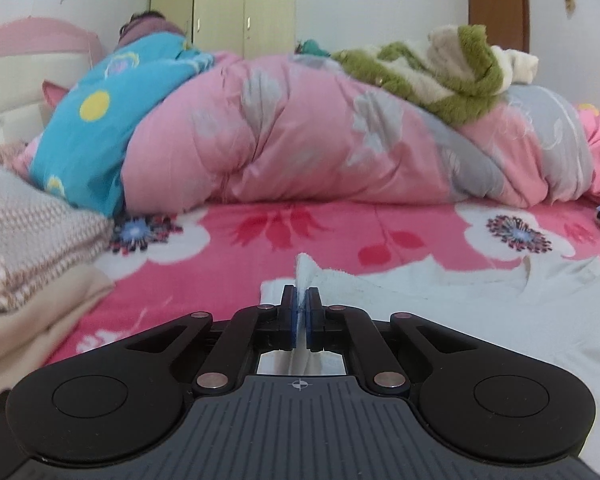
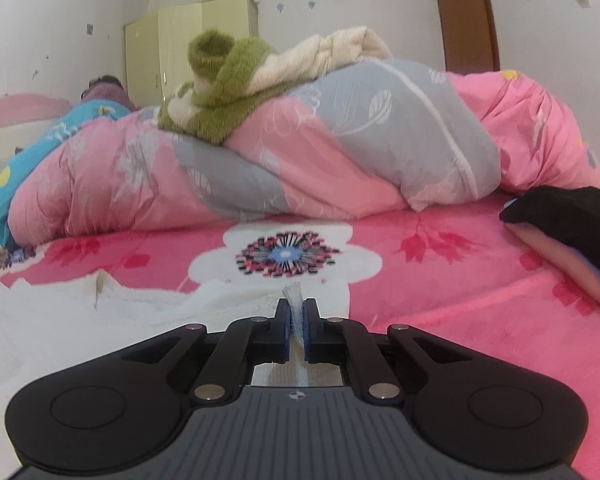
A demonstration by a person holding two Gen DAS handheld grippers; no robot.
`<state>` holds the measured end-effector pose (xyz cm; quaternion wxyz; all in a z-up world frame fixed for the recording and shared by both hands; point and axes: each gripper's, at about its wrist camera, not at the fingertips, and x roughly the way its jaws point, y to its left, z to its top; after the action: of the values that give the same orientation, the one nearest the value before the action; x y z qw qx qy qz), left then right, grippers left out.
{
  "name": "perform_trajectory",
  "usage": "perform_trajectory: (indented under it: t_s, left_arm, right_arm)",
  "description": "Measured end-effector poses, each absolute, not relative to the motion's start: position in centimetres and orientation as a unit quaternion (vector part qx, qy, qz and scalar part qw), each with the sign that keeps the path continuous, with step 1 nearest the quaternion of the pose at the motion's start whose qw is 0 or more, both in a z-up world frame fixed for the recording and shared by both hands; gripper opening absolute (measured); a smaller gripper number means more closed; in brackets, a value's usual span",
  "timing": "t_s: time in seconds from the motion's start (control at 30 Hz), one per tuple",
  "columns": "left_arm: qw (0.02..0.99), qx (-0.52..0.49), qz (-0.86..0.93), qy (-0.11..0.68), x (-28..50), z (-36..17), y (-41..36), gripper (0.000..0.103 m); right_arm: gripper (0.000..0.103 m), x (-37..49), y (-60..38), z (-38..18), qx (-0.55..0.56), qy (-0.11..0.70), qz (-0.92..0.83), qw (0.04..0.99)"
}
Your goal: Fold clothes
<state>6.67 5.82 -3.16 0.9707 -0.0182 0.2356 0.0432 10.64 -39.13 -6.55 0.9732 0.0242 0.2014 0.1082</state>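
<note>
A white garment (image 1: pixel 480 300) lies spread on the pink flowered bed sheet (image 1: pixel 292 236). My left gripper (image 1: pixel 301 300) is shut on its left edge, and a pinched fold of white cloth sticks up between the blue pads. In the right wrist view the same white garment (image 2: pixel 120 304) stretches off to the left. My right gripper (image 2: pixel 296 310) is shut on its right edge, with a strip of cloth standing up between the fingers. Both grippers sit low over the bed sheet (image 2: pixel 440 280).
A rolled pink and grey quilt (image 1: pixel 320 132) crosses the bed behind, with a green and cream blanket (image 1: pixel 452 76) on top and a blue pillow (image 1: pixel 112 112) at left. Folded knitwear (image 1: pixel 32 232) is stacked at left. A dark garment (image 2: pixel 572 216) lies at right.
</note>
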Motion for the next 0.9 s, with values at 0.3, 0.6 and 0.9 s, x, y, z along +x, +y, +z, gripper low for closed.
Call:
perform_trajectory:
  t_s: [0.3, 0.6, 0.9]
  left_arm:
    - [0.974, -0.028, 0.041, 0.22, 8.4, -2.8, 6.0, 0.002]
    - [0.974, -0.032, 0.046, 0.22, 12.0, -3.8, 6.2, 0.002]
    - [0.964, -0.045, 0.059, 0.255, 14.4, -6.7, 7.1, 0.002]
  right_arm:
    - [0.005, 11.7, -39.3, -4.5, 0.015, 0.182, 0.096, 0.979]
    - [0.003, 15.5, -39.1, -4.0, 0.004, 0.182, 0.083, 0.98]
    - [0.003, 19.8, -39.1, -6.0, 0.023, 0.222, 0.083, 0.971]
